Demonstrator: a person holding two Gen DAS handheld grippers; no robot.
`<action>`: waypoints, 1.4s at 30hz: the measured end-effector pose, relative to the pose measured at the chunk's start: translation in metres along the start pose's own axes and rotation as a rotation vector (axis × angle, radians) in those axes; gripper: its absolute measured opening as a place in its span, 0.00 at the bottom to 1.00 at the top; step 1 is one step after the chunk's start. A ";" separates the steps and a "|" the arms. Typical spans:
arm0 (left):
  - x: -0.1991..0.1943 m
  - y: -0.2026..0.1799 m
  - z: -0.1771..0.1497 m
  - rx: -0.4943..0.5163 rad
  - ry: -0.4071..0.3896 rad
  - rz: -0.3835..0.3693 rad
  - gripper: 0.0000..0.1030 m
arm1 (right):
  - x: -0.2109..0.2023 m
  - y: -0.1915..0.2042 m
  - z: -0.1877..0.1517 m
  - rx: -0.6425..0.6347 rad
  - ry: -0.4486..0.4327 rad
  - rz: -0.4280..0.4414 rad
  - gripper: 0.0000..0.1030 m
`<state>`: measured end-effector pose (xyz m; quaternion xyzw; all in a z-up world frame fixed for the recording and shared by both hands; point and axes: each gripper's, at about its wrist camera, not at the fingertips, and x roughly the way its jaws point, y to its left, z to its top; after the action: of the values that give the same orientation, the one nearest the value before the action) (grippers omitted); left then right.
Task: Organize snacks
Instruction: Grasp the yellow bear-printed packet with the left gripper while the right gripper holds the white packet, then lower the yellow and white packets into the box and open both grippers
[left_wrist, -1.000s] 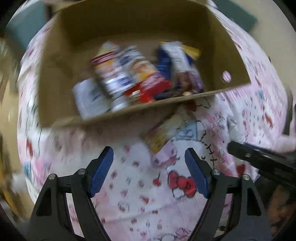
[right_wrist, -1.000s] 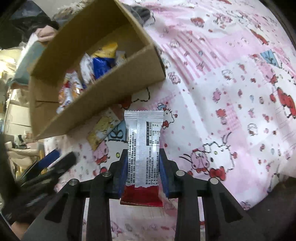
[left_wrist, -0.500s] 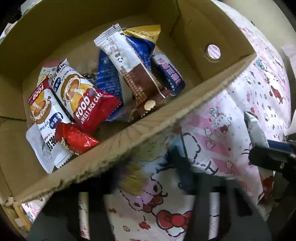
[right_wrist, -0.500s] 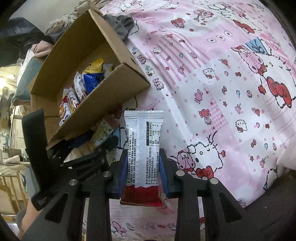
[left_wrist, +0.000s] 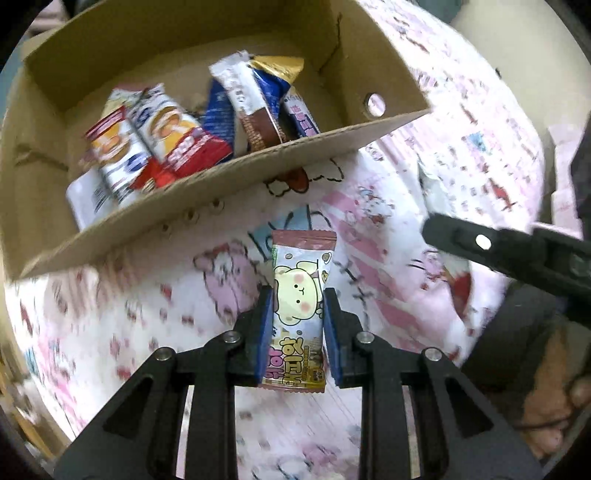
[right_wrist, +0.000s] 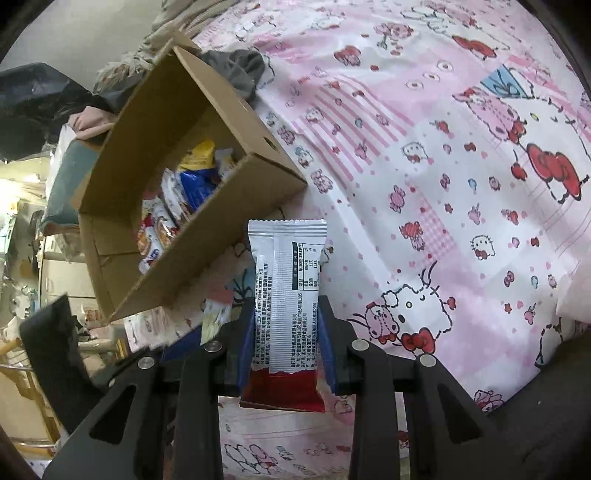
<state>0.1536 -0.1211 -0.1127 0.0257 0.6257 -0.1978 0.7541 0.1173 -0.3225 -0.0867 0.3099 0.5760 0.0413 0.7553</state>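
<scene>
My left gripper has its jaws closing, and the blue pads press on a yellow puppy-print snack packet held just above the sheet. The packet's top end points toward the cardboard box, which holds several snack packets. My right gripper is shut on a silver packet with a red end, held upright in front of the box. In the left wrist view the right gripper enters from the right with that silver packet sticking up.
A pink cartoon-cat bedsheet covers the surface. Grey clothing lies behind the box. Furniture and clutter stand past the bed's left edge. A person's hand shows at the lower right.
The left gripper, open a second ago with the yellow packet lying by the box, has closed on the packet and lifted it. The right gripper kept its hold on the silver packet.
</scene>
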 end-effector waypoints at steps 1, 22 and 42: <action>-0.008 0.001 -0.004 -0.024 -0.004 -0.008 0.21 | -0.003 0.002 0.000 -0.005 -0.008 0.006 0.31; -0.150 0.088 0.039 -0.263 -0.379 0.118 0.21 | -0.050 0.091 0.048 -0.356 -0.170 0.057 0.32; -0.077 0.112 0.069 -0.283 -0.362 0.130 0.21 | 0.020 0.102 0.091 -0.396 -0.114 0.138 0.32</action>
<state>0.2448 -0.0173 -0.0476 -0.0758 0.4989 -0.0607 0.8612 0.2356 -0.2705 -0.0376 0.1958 0.4906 0.1878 0.8281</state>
